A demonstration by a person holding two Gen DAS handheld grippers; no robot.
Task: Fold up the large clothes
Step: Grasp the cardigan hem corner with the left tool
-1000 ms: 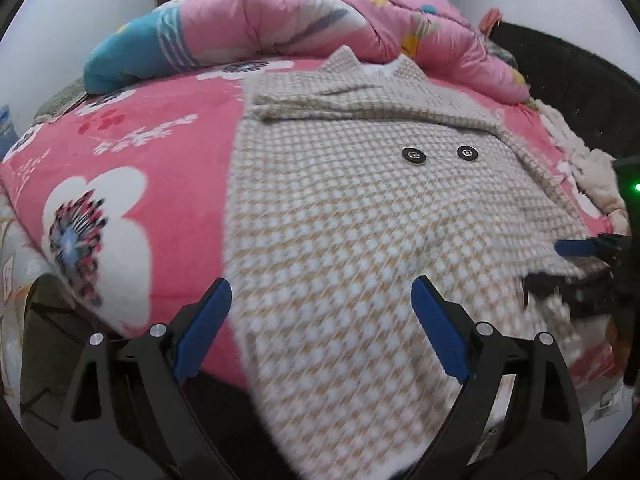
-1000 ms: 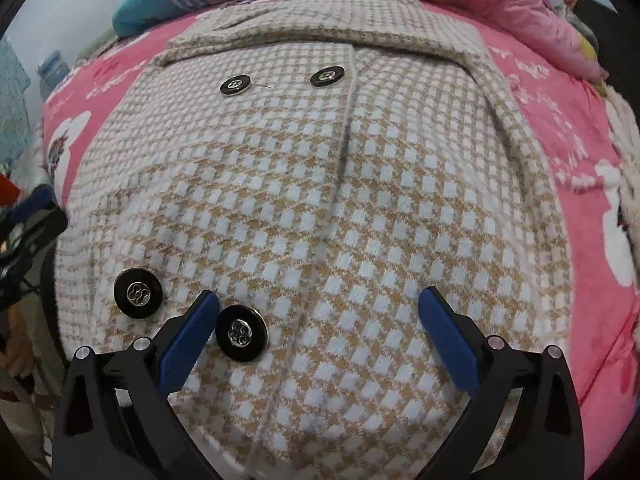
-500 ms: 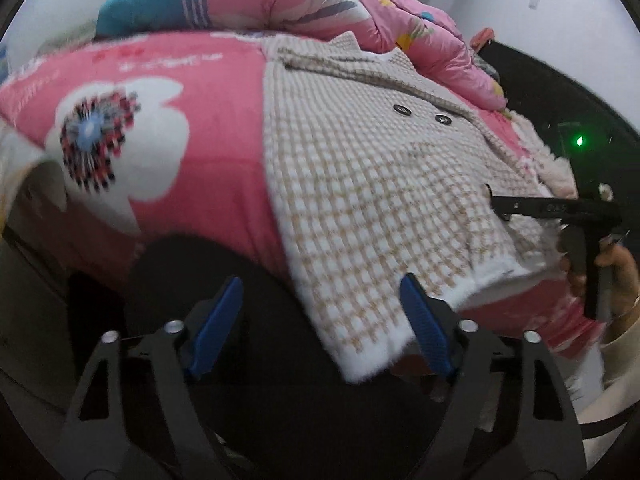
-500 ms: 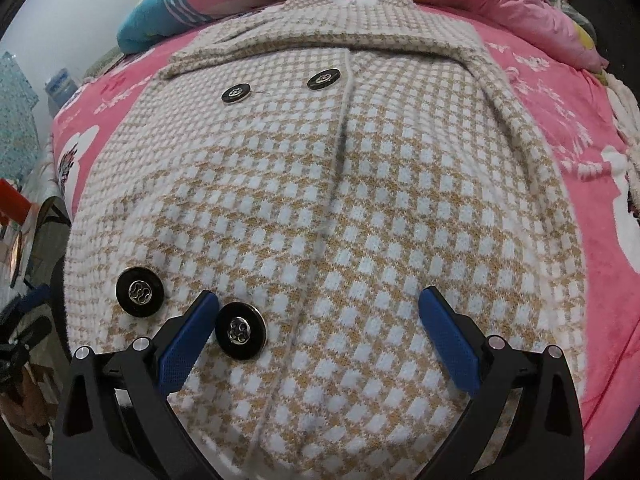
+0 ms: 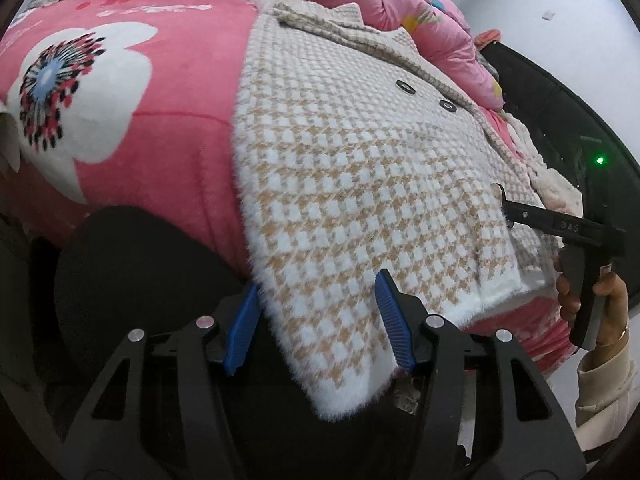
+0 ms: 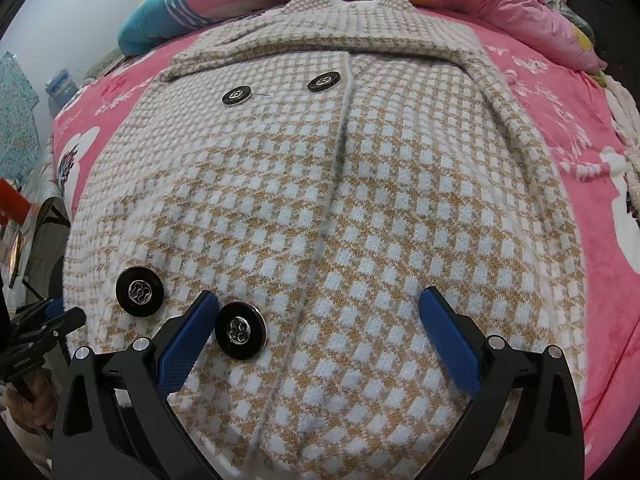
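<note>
Coat (image 6: 320, 208) lies buttoned and flat on the pink floral bed (image 5: 168, 80), hem draping over the edge. Left gripper (image 5: 316, 320) straddles the hem corner, fingers apart, not clamped. Right gripper (image 6: 320, 336) hovers wide open over the front panel beside two black buttons (image 6: 240, 330).

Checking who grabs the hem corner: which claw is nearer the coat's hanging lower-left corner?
Left. The left claw straddles the coat's hanging corner; the right claw hovers over the lower buttons, mid-hem.
</note>
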